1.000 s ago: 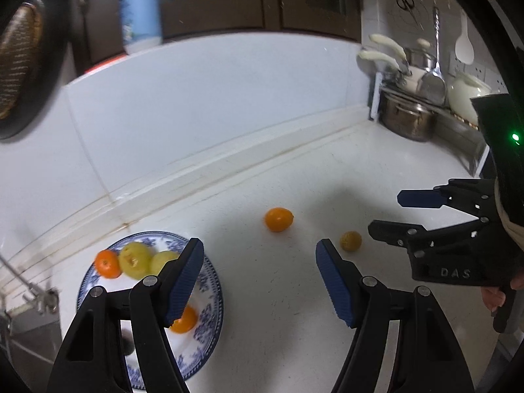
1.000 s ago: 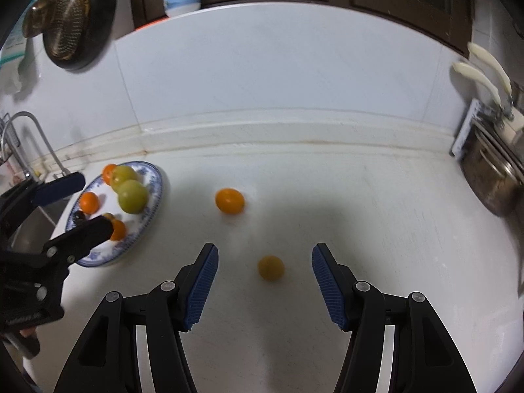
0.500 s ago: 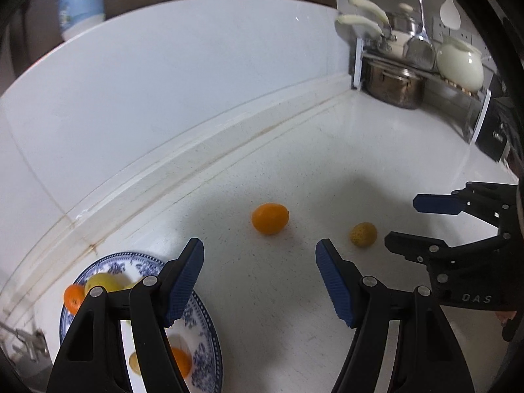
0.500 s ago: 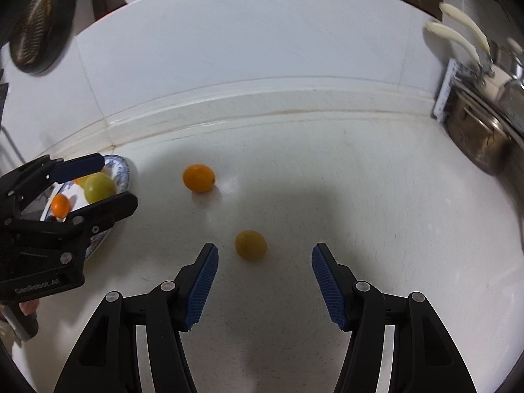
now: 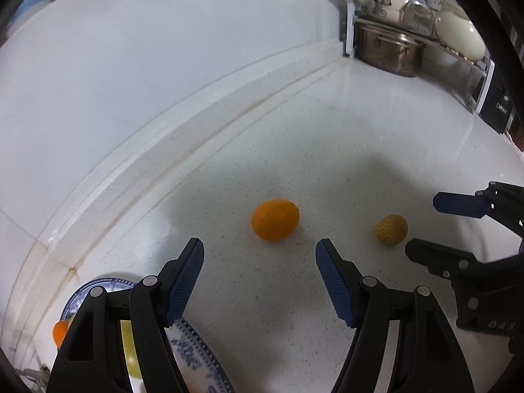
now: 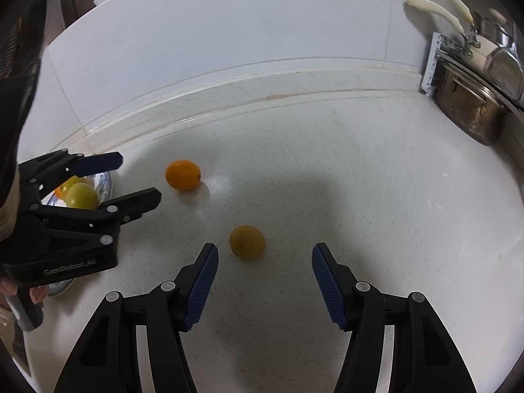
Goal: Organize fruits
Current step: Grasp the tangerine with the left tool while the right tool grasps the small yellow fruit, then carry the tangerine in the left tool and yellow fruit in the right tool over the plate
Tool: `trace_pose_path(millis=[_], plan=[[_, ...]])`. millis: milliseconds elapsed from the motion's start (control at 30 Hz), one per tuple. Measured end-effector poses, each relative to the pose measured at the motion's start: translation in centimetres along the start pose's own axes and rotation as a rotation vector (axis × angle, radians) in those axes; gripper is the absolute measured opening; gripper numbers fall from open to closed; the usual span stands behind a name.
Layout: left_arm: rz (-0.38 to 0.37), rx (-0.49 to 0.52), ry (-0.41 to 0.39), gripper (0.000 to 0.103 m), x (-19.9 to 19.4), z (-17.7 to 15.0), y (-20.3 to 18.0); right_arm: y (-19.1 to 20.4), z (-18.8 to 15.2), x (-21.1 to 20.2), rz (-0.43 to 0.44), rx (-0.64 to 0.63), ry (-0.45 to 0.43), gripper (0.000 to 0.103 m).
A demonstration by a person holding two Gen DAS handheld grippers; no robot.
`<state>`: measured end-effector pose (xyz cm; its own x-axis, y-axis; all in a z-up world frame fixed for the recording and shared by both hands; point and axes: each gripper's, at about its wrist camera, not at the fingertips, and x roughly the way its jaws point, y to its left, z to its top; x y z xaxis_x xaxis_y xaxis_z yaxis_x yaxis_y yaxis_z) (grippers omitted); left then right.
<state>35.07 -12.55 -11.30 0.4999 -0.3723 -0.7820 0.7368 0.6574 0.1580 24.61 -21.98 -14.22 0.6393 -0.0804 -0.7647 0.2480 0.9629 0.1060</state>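
White counter (image 5: 376, 124), plate (image 6: 106, 185) at left edge. I've swung left gripper (image 5: 260, 262) off plate toward orange (image 5: 275, 219); right gripper (image 6: 263, 267) closed in on yellow fruit (image 6: 247, 241) right of orange. Both spread, empty. Two pickups next.

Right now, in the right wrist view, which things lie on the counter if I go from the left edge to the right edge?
Left gripper → blue-patterned plate with green fruits → orange fruit → dull yellow fruit → steel pot at the far right.
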Motion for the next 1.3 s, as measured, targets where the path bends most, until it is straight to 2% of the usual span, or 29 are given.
trace_pose_path(millis=[233, 333, 433, 500, 633, 700, 767, 1000, 1300], plan=[[-0.011, -0.022, 0.038, 0.070, 1.9, 0.9, -0.1, -0.2, 0.0, 1.0, 0.023, 0.034, 0.011, 0.060], [-0.011, -0.031, 0.045, 0.069, 2.5, 1.2, 0.0, -0.3, 0.1, 1.6, 0.028, 0.044, 0.029, 0.054], [-0.013, -0.026, 0.044, 0.063, 2.6, 1.4, -0.3, -0.1, -0.1, 1.9, 0.040, 0.041, 0.039, 0.051], [-0.013, -0.022, 0.052, 0.059, 3.0, 1.5, -0.3, 0.0, -0.1, 2.2, 0.050, 0.039, 0.044, 0.044], [-0.013, -0.015, 0.066, 0.048, 3.5, 1.6, -0.4, 0.1, 0.0, 2.4, 0.061, 0.030, 0.042, 0.037], [-0.013, -0.009, 0.070, 0.044, 3.6, 1.6, -0.4, 0.0, 0.1, 2.4, 0.072, 0.030, 0.043, 0.028], [-0.015, -0.006, 0.070, 0.037, 3.8, 1.9, -0.6, -0.1, 0.1, 2.4, 0.071, 0.033, 0.040, 0.028], [-0.023, -0.029, 0.040, 0.037, 2.3, 1.2, -0.3, -0.6, 0.3, 1.5, 0.073, 0.038, 0.015, 0.028], [-0.003, -0.097, -0.047, 0.037, -2.3, 0.0, -1.1, 0.0, -0.1, -1.0, 0.083, -0.033, -0.035, 0.028]])
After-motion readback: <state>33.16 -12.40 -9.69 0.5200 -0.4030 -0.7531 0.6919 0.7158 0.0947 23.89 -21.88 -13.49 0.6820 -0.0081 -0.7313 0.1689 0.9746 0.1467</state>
